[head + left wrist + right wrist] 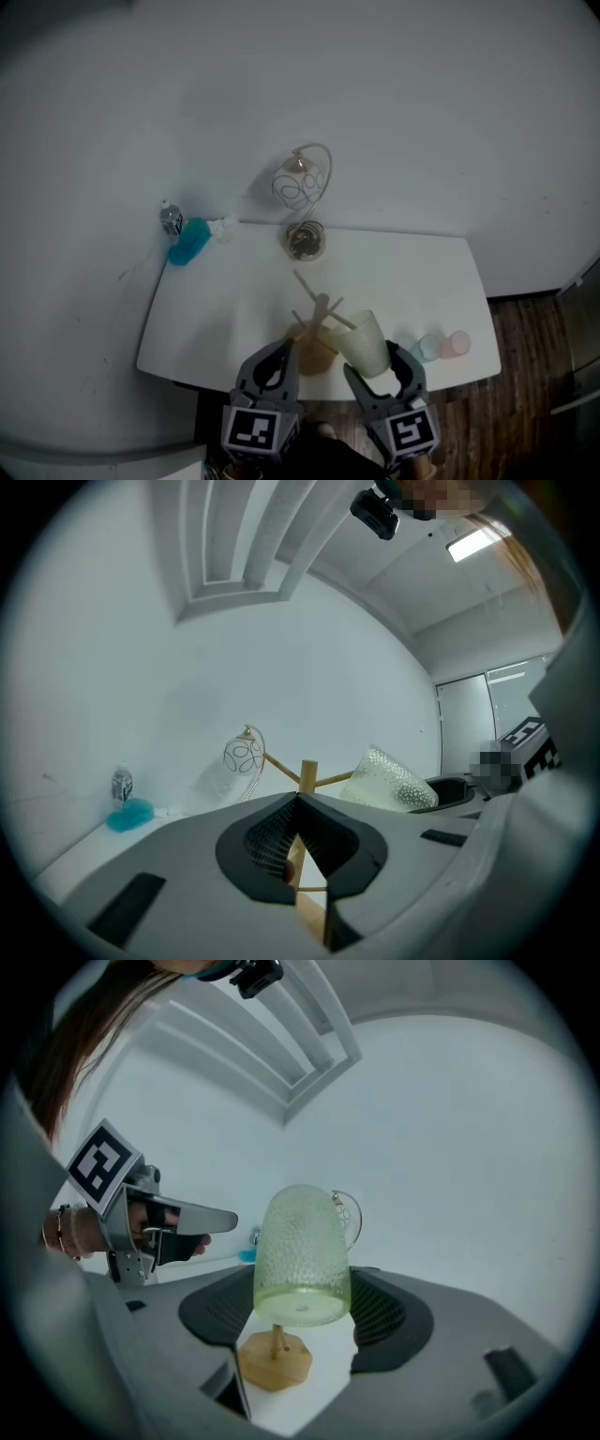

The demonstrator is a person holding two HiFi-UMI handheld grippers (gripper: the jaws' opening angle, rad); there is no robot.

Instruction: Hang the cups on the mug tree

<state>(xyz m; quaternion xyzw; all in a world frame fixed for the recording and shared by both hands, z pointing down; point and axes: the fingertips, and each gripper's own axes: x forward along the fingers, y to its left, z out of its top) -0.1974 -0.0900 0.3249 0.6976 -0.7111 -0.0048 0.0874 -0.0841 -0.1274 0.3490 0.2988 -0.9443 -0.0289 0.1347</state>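
If your right gripper [302, 1324] drifts sideways while backing off, a jaw could knock the green cup [302, 1241] from its peg or tip the mug tree [274, 1361]. Its jaws are spread wide on either side of the upturned cup, not pinching it. Your left gripper [298, 803], jaws pressed together and empty, sits just left of the tree.
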